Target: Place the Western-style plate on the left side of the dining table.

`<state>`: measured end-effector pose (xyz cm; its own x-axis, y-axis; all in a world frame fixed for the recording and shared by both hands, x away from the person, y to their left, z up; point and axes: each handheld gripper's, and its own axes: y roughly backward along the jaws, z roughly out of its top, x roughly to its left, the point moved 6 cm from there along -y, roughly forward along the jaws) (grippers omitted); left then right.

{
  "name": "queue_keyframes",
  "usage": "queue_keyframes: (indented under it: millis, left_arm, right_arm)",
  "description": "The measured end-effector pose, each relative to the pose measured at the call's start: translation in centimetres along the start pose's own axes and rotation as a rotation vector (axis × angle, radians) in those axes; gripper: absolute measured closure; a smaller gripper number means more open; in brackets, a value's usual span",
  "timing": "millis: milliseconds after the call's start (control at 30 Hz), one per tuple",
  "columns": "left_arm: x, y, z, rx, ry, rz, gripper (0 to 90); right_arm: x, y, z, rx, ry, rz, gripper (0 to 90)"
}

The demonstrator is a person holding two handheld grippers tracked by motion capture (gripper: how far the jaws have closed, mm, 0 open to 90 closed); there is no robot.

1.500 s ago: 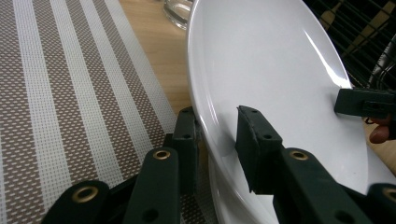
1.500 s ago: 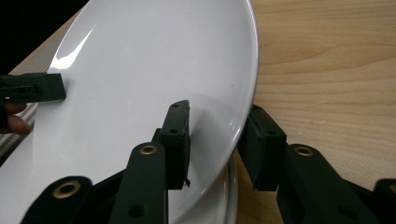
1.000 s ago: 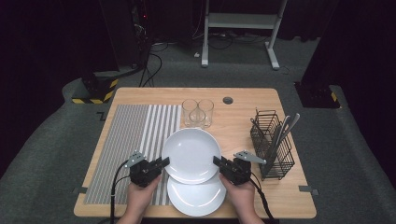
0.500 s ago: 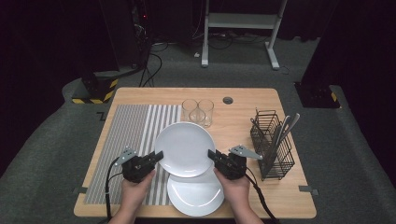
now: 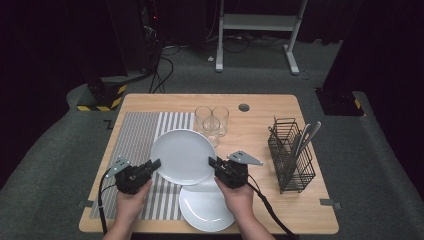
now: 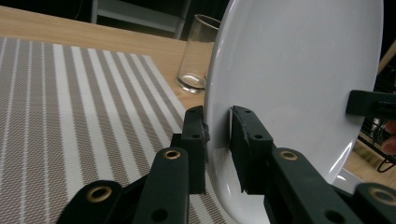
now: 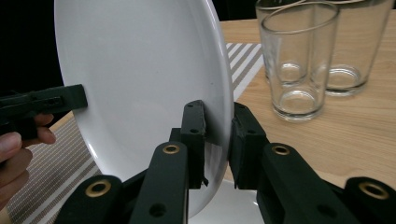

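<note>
A person holds a white plate (image 5: 182, 155) up over the wooden table (image 5: 260, 200) with two grippers. The left gripper (image 5: 154, 165) pinches the left edge of the plate, and the right gripper (image 5: 214, 163) pinches the right edge. In the left gripper view the two black jaws are almost closed, with the thin rim of the plate squeezed between them. The right gripper view shows the same kind of grip on the other side of the rim. The plate hangs above the striped mat (image 5: 135, 145) and partly over a second white plate (image 5: 206, 207), which lies flat on the table near the front edge. Nothing lies on either plate. Just behind the lifted plate stand three clear glasses (image 5: 212, 121), close together, and all of them look empty. On the right side of the table is a black wire basket (image 5: 295, 170). Some grey metal cutlery (image 5: 304, 137) stands in it and leans out over the top; I cannot tell which pieces they are. A small dark round hole (image 5: 244, 107) sits in the table near the back edge. No words or labels can be read on any of these things.
</note>
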<state>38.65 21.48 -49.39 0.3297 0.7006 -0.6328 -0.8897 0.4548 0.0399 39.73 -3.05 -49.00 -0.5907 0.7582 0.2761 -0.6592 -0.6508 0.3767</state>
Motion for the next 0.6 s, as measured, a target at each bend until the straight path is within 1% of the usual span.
queue_keyframes:
  millis: [33,67,133,167,233,300,333,400,433,600]
  left_arm:
    - [0.4,0.2,0.1,-0.004,0.014,0.003,75.4]
    - [0.8,0.4,0.2,-0.002,0.015,0.009,75.3]
    - [1.2,0.6,0.3,-0.005,0.018,0.015,75.2]
    - [1.6,0.8,0.4,-0.004,0.010,0.020,75.2]
    - [2.0,1.0,0.8,-0.013,0.021,0.028,75.2]
    - [2.5,1.3,1.2,-0.014,0.032,0.038,75.2]
    - [2.8,1.4,1.3,-0.010,0.031,0.041,75.1]
    - [3.2,1.7,1.5,-0.013,0.047,0.051,75.2]
    - [3.5,1.8,1.7,-0.008,0.044,0.057,75.1]
    - [4.5,2.5,2.6,-0.013,0.069,0.070,75.3]
  right_arm:
    - [0.2,-0.2,0.0,0.002,0.004,0.001,77.9]
    - [0.5,-0.5,0.1,0.006,0.007,0.002,77.9]
    - [0.9,-1.1,0.2,0.011,0.015,0.005,78.0]
    - [1.0,-1.3,0.2,0.014,0.017,0.006,78.0]
    - [1.4,-1.8,0.3,0.017,0.021,0.012,77.9]
    - [1.8,-2.3,0.3,0.019,0.017,0.028,78.1]
    - [2.0,-2.7,0.3,0.021,0.012,0.039,78.5]
    - [2.4,-3.2,0.4,0.027,0.016,0.050,78.9]
    - [2.5,-3.3,0.4,0.028,0.013,0.052,79.0]
    - [3.4,-4.6,0.4,0.043,0.012,0.080,79.2]
